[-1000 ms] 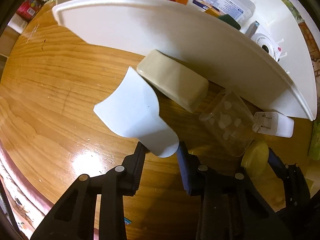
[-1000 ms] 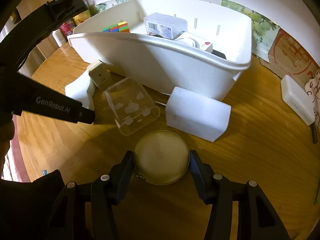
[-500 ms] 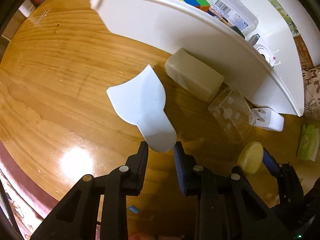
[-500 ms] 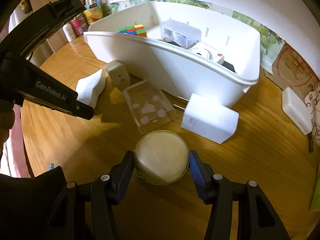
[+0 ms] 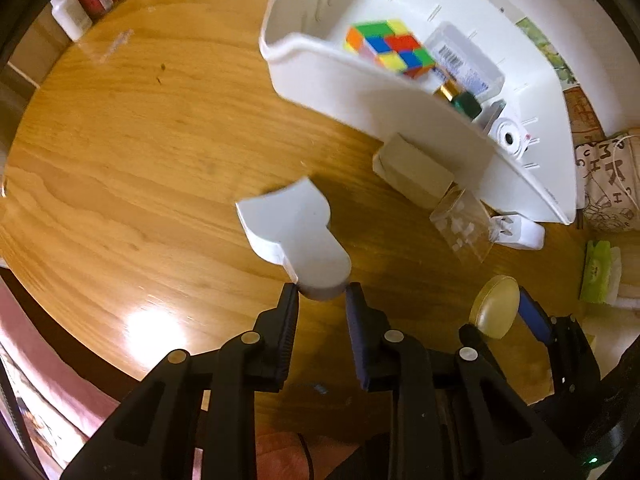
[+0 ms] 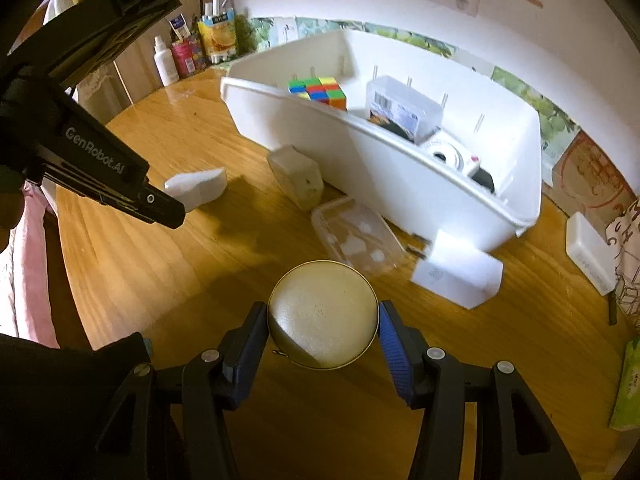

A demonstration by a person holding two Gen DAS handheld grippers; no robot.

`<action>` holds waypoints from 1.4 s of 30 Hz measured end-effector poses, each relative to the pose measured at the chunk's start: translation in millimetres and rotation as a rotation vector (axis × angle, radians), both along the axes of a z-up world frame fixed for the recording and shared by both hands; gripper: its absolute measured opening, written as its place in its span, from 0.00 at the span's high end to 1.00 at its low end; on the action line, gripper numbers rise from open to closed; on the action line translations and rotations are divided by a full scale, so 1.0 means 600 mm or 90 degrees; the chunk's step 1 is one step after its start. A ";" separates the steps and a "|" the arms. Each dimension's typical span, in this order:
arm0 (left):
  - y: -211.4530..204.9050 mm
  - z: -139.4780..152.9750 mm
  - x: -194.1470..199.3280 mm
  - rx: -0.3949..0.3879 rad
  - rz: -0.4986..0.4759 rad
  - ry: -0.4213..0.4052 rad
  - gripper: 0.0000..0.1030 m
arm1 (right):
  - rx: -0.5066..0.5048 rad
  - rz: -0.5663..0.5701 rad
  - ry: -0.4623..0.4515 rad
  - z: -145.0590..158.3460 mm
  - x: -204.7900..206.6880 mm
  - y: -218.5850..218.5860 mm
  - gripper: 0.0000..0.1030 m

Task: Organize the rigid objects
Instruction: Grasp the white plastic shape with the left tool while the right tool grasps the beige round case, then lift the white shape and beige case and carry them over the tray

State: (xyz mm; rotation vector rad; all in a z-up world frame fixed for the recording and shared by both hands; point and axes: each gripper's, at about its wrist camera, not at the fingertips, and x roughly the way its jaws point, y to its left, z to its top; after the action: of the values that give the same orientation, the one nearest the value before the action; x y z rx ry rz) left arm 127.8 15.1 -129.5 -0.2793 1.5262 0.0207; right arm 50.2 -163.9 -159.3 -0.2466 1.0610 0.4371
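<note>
My left gripper [image 5: 322, 294] points straight down. Its jaws are closing on the narrow end of a white scoop-shaped piece [image 5: 292, 232], which hangs above the wooden table [image 5: 140, 160]. The right wrist view shows that piece [image 6: 196, 190] at the left gripper's tip. My right gripper [image 6: 322, 320] is shut on a round gold tin [image 6: 322, 316], also lifted off the table. The white bin [image 5: 360, 92] beyond holds a colour cube [image 5: 390, 48], a clear labelled box and a white roll. A beige block [image 5: 412, 172], a clear box [image 5: 460, 220] and a white plug adapter [image 5: 520, 232] lie against its front wall.
Bottles and packets [image 6: 188, 56] stand at the table's back left by the wall. A white box [image 6: 590, 252] and a green tissue pack [image 5: 598, 272] lie right of the bin. The table's rounded edge [image 5: 60, 312] curves close on the left.
Both grippers have risen with their loads. The left one carried the white piece up and toward the bin, whose inside now shows, and its jaws narrowed. The tin stays gripped.
</note>
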 end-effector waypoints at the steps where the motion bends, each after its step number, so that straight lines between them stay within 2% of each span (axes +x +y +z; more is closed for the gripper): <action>1: 0.007 0.009 0.000 0.004 -0.005 -0.008 0.76 | 0.005 -0.001 -0.005 0.008 0.000 0.006 0.46; 2: 0.012 0.019 0.001 0.011 -0.010 -0.014 0.81 | 0.008 -0.002 -0.008 0.014 0.002 0.011 0.46; 3: 0.021 0.030 0.003 0.014 -0.014 -0.019 1.00 | 0.013 -0.004 -0.014 0.024 0.004 0.016 0.46; 8: 0.045 0.089 0.014 0.019 -0.029 -0.049 1.00 | 0.032 -0.005 -0.050 0.067 0.014 0.045 0.46; 11: 0.030 0.072 0.014 0.023 -0.034 -0.066 1.00 | 0.042 0.000 -0.069 0.088 0.017 0.060 0.46; 18: 0.033 0.073 0.019 0.021 -0.047 -0.082 1.00 | 0.052 0.000 -0.113 0.130 0.031 0.080 0.46; 23: 0.038 0.059 0.026 0.022 -0.049 -0.064 0.98 | 0.052 -0.019 -0.135 0.144 0.039 0.074 0.46; 24: 0.039 0.051 0.027 0.023 -0.049 -0.057 0.95 | 0.051 -0.023 -0.137 0.146 0.041 0.071 0.46; 25: 0.041 0.047 0.028 0.025 -0.048 -0.051 0.87 | 0.050 -0.026 -0.139 0.146 0.039 0.070 0.46; 26: 0.041 0.041 0.030 0.028 -0.048 -0.045 0.84 | 0.047 -0.032 -0.142 0.147 0.040 0.067 0.46; 28: 0.043 0.030 0.033 0.028 -0.047 -0.037 0.84 | 0.046 -0.038 -0.144 0.148 0.041 0.063 0.46; 30: 0.046 0.020 0.037 0.026 -0.039 -0.025 0.77 | 0.044 -0.044 -0.144 0.150 0.044 0.058 0.46; 32: 0.050 0.009 0.040 0.023 -0.030 -0.018 0.53 | 0.042 -0.049 -0.145 0.151 0.046 0.053 0.46; 34: 0.053 -0.002 0.043 0.025 -0.024 -0.010 0.45 | 0.040 -0.055 -0.144 0.153 0.050 0.049 0.46; 36: 0.057 -0.014 0.048 0.028 -0.023 0.002 0.42 | 0.037 -0.061 -0.145 0.155 0.053 0.044 0.46; 38: 0.063 -0.029 0.053 0.028 -0.015 0.018 0.28 | 0.034 -0.065 -0.145 0.157 0.055 0.042 0.46; 42: 0.075 -0.057 0.062 0.023 -0.004 0.048 0.19 | 0.025 -0.075 -0.145 0.158 0.061 0.038 0.46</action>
State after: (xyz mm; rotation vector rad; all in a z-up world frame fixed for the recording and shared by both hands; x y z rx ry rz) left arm 165.0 59.9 -163.9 -0.2471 1.5993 0.0549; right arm 86.6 -141.1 -64.5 -0.1938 0.8383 0.3155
